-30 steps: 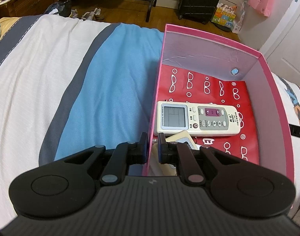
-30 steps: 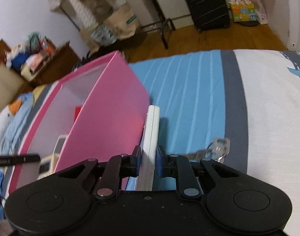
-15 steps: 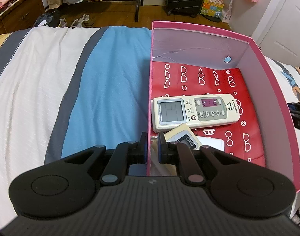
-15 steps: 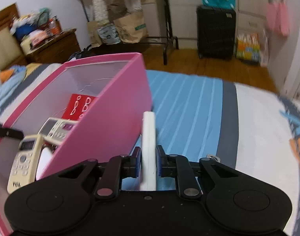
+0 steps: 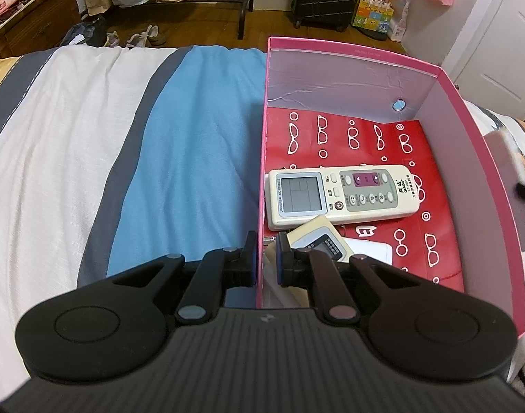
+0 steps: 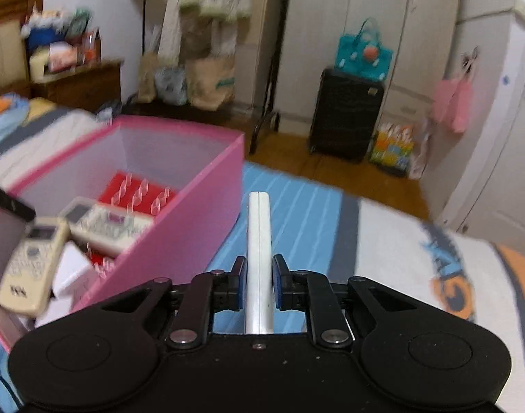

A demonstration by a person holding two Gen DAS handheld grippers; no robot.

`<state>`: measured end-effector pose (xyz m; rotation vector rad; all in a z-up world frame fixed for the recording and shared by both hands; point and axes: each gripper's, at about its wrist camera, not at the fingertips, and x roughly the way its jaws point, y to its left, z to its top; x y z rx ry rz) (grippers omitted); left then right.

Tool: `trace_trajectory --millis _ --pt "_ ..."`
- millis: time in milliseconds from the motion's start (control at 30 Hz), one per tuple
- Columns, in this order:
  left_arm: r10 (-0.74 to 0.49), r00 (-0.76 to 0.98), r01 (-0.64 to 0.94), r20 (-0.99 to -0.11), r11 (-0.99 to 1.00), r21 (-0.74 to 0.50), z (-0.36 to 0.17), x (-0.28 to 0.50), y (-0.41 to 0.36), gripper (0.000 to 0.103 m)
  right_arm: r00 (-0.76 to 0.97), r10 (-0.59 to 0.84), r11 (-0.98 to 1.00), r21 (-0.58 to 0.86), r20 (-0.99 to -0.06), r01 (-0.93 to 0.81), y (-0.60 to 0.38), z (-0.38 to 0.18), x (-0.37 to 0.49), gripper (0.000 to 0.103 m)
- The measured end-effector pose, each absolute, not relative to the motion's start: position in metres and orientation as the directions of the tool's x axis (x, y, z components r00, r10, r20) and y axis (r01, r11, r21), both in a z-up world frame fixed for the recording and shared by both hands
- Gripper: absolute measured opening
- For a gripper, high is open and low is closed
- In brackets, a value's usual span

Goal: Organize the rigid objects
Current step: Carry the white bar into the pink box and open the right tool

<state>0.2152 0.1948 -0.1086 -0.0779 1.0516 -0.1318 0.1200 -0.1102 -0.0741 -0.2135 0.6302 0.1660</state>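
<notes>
Lift: right gripper (image 6: pixel 259 284), clenched edge-on around the white slab (image 6: pixel 259 241), has raised it off the bed, right of the pink box (image 6: pixel 179 227). Left gripper (image 5: pixel 264 258) pinches the box's wall. Placement likely next.

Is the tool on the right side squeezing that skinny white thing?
Touching. In the right wrist view, the right tool has both blue pads pressed against the flat sides of the slim white device, held edge-up above the bed, beside the pink box.

Pink box (image 5: pixel 475 158) open on bed, two remotes (image 5: pixel 343 194) inside on red paper; slim white remote (image 6: pixel 259 241) held edge-up beside it.
</notes>
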Motion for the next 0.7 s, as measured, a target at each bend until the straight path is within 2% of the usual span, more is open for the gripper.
trace_trajectory --millis 100,200,333,400,567,700 --pt "-0.143 0.490 0.075 -0.860 0.990 -0.121 -0.108 0.215 0.195 0.008 0.834 0.122 0.961 -0.144 -0.539 -0.234 -0.107 -0.041 0.107 0.018" --pt "-0.143 0.488 0.074 -0.861 0.990 -0.122 -0.109 0.216 0.195 0.008 0.834 0.214 0.940 -0.124 -0.509 -0.317 -0.091 -0.011 0.098 0.018" --pt "-0.146 0.488 0.072 -0.861 0.989 -0.127 -0.109 0.216 0.195 0.008 0.763 0.367 0.885 -0.053 -0.532 -0.463 -0.055 0.002 0.095 0.018" --pt "-0.149 0.489 0.071 -0.860 0.989 -0.131 -0.109 0.216 0.196 0.008 0.729 0.400 0.851 -0.070 -0.555 -0.521 -0.032 -0.004 0.096 0.018" --pt "-0.166 0.491 0.066 -0.855 0.986 -0.153 -0.110 0.214 0.200 0.008 0.679 0.370 0.808 -0.141 -0.633 -0.572 0.019 -0.040 0.114 0.018" --pt "-0.179 0.494 0.062 -0.851 0.983 -0.171 -0.111 0.214 0.203 0.008 0.686 0.270 0.776 -0.268 -0.676 -0.570 0.039 -0.061 0.119 0.018"
